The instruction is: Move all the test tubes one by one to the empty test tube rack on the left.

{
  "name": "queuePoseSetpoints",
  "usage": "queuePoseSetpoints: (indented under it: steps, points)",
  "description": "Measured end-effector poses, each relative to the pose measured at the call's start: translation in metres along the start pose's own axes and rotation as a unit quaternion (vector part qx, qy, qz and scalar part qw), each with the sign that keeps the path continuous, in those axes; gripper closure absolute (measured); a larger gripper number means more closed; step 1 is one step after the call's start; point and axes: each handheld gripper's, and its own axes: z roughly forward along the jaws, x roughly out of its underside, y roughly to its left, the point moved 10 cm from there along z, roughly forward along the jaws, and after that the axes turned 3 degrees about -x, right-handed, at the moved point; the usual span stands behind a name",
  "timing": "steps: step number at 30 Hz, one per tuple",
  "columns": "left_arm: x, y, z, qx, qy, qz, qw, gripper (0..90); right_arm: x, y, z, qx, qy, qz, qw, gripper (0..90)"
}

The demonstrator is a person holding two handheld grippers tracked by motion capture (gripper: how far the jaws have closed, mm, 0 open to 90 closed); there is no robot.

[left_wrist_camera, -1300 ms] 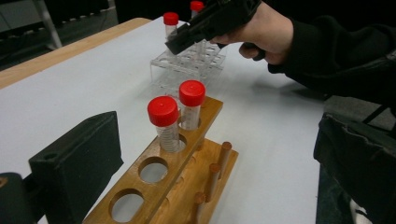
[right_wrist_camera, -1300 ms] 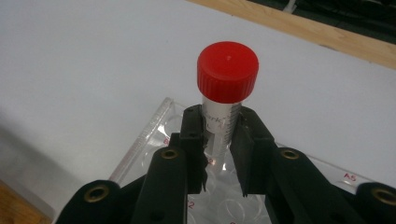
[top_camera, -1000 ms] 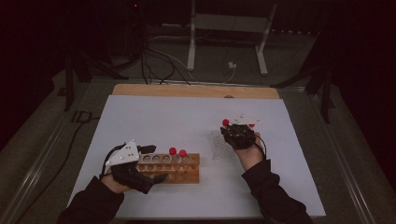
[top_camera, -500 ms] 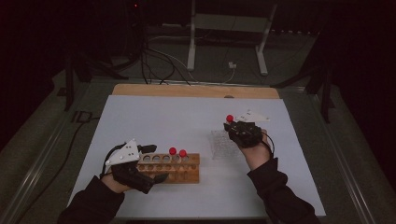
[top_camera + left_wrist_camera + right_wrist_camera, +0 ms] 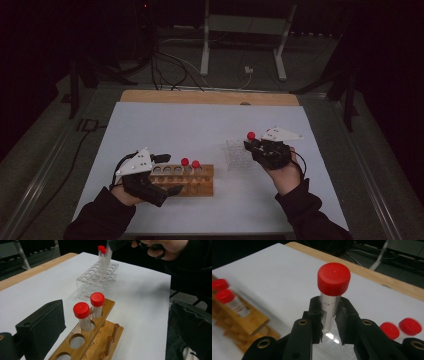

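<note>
White table sheet (image 5: 200, 125); my left gripper (image 5: 161, 175), jaws apart, brackets the wooden tube rack (image 5: 192, 180) holding 2 red-capped tubes (image 5: 86, 315). My right gripper (image 5: 329, 317) clamps 1 red-capped clear tube (image 5: 332, 297) above the clear plastic rack (image 5: 239, 155).

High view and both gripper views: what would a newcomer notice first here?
The red-capped tube stands out first, clamped upright in the right tool near the clear rack. Next come two more red-capped tubes standing in the wooden rack, which the left tool straddles at its left end.
</note>
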Motion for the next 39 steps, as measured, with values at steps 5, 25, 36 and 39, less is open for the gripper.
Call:
queuePoseSetpoints:
  steps: [5,25,36,39]
  points:
    - [-0.003,-0.002,0.003,0.003,0.001,0.003,1.0,1.8,0.011,0.009,-0.006,-0.016,0.009,-0.003,0.9998,74.6]
    - [-0.012,-0.017,0.014,0.028,0.0,0.012,0.9995,1.8,0.049,0.041,-0.011,-0.066,0.039,-0.008,0.997,74.5]
    - [-0.023,-0.033,0.03,0.048,0.004,0.032,0.9983,1.9,0.054,0.054,-0.014,-0.086,0.048,-0.024,0.9948,74.5]
    - [-0.027,-0.038,0.037,0.054,0.005,0.034,0.9979,1.9,0.056,0.056,-0.014,-0.09,0.051,-0.027,0.9942,74.5]
